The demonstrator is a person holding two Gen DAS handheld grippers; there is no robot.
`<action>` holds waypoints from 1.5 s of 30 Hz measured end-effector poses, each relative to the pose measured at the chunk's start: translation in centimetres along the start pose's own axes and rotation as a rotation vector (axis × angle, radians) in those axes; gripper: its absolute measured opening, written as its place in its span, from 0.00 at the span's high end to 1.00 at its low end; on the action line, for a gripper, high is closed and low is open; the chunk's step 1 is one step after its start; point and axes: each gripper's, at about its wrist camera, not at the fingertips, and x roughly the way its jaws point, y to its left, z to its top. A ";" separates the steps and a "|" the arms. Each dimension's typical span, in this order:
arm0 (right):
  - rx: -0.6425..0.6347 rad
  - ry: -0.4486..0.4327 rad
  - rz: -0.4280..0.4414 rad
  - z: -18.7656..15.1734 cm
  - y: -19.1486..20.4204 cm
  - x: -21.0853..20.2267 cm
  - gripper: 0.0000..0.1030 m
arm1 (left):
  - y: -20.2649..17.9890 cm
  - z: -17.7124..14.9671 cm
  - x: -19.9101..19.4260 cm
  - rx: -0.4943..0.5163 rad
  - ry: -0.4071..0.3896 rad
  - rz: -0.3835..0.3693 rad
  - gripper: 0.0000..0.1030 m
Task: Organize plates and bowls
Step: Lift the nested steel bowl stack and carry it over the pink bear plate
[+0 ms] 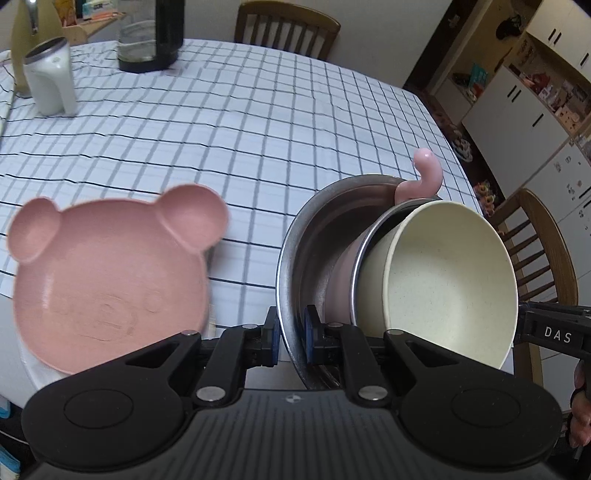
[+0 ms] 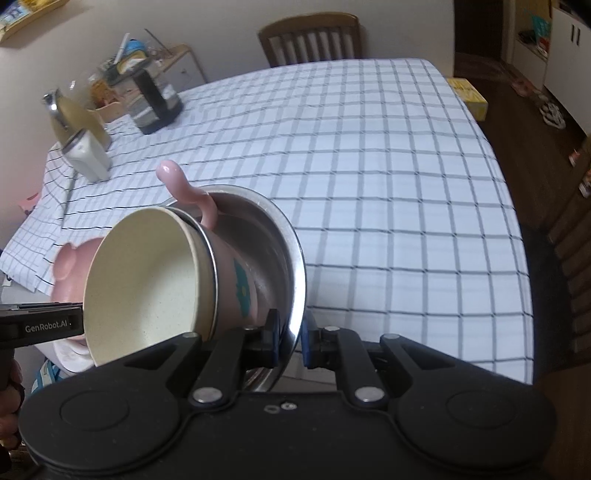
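A large steel bowl hangs tilted above the checked table, carried by both grippers. My left gripper is shut on its near rim, and my right gripper is shut on the opposite rim of the steel bowl. Nested inside lie a pink cup with a curled handle and a cream bowl; the same cream bowl and pink cup show in the right wrist view. A pink bear-shaped plate rests on a white plate at the table's near left.
On the checked tablecloth stand a white jug and a dark-based glass appliance at the far left. Wooden chairs ring the table. White cupboards line the right wall.
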 end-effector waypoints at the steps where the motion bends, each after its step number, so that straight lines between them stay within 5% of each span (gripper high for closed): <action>1: -0.007 -0.003 0.003 0.2 0.8 0.1 0.88 | 0.8 0.2 -0.5 -0.001 -0.008 0.005 0.89; 23: -0.081 0.003 0.075 2.0 18.7 7.4 0.88 | 17.7 1.3 -5.3 -0.040 -0.068 0.101 0.89; 45: -0.064 0.039 0.009 0.5 20.9 11.7 0.87 | 20.7 0.5 -1.6 -0.009 -0.031 0.077 0.89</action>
